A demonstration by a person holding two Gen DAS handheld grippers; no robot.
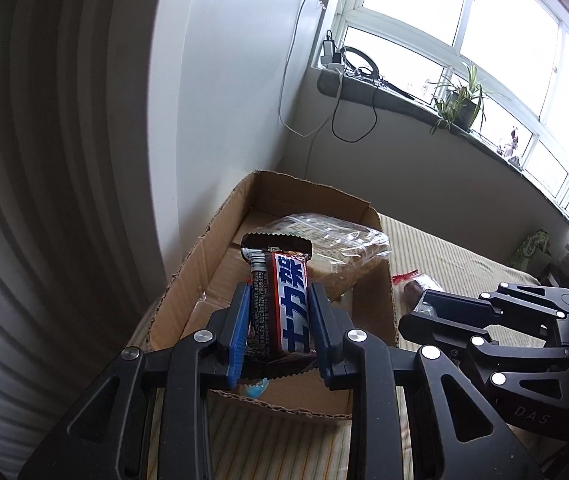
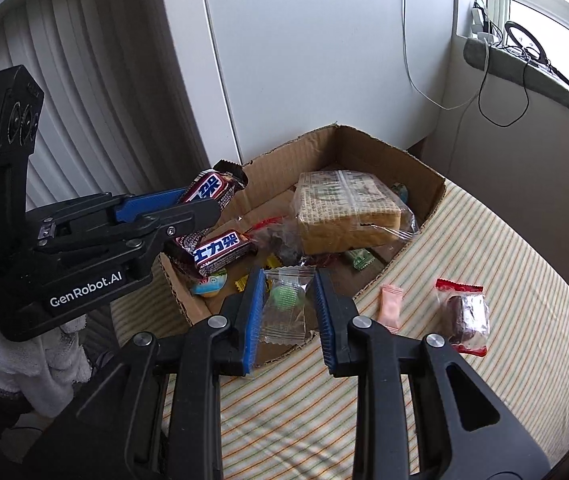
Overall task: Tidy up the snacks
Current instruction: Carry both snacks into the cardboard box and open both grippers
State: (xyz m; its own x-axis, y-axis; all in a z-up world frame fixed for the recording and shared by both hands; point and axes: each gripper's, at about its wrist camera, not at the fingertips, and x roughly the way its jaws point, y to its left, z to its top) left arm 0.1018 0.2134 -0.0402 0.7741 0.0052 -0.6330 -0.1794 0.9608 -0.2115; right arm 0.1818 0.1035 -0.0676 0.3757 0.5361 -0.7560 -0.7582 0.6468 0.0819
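Note:
My left gripper (image 1: 278,300) is shut on a Snickers bar (image 1: 280,300) and holds it above the near left end of the cardboard box (image 1: 204,248); it also shows in the right wrist view (image 2: 188,204). My right gripper (image 2: 288,284) is shut on a clear-wrapped green candy (image 2: 286,304) over the box's near wall (image 2: 280,354). In the box lie a second Snickers bar (image 2: 220,252), a bagged block of crackers (image 2: 348,208) and several small sweets.
On the striped tablecloth (image 2: 484,248) right of the box lie a pink candy (image 2: 390,306) and a red-edged packet with a dark cake (image 2: 466,316). A white wall and radiator stand behind the box. A windowsill with cables and plants runs at the right.

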